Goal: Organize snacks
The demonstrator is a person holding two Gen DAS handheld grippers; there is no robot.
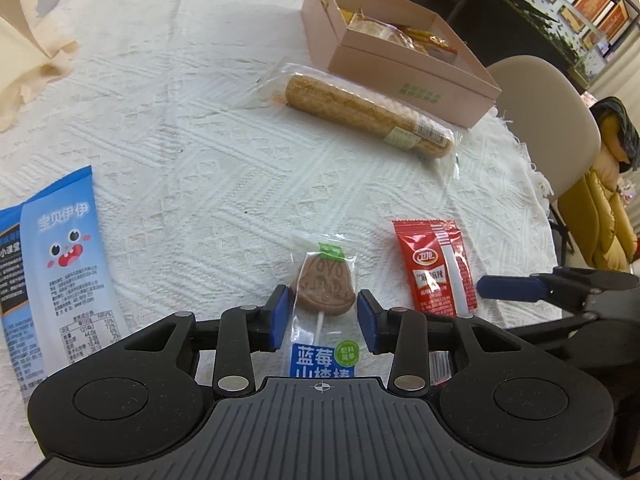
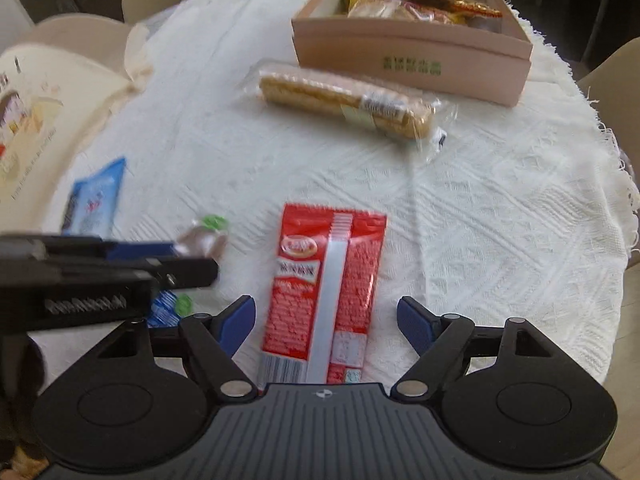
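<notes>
The left hand-held gripper (image 1: 322, 314) is spread wide, its 2 blue pads flanking the wrapped lollipop (image 1: 323, 284) at lower centre of the left wrist view without visibly touching it. The right hand-held gripper (image 2: 326, 322) is also spread wide and holds nothing, straddling the lower end of the red sachet (image 2: 326, 292) at lower centre of its own view. Both snacks lie flat on the counter (image 1: 192, 120), which is covered by a white textured cloth.

To do this step well, I would lower each hand-held gripper until the pads reach cloth level, close on the thicker body and not the loose film edge, then lift straight up. The lollipop's brown disc gives a firmer hold than its thin stick. The sachet is flat and slippery, so a pinch across its width near the middle seems safest.

The pink box (image 1: 400, 68), upper right of the frame, already holds several wrapped snacks and looks like the destination. A long sesame-crusted bar (image 1: 368, 114) in clear film lies just in front of it.

Readable writing: the lollipop wrapper shows "蓝莓山楂棒", its disc "yoyo"; the blue packet (image 1: 64, 272) at lower left reads "宝贝伊伊"; the box's green print is too small to make out
</notes>
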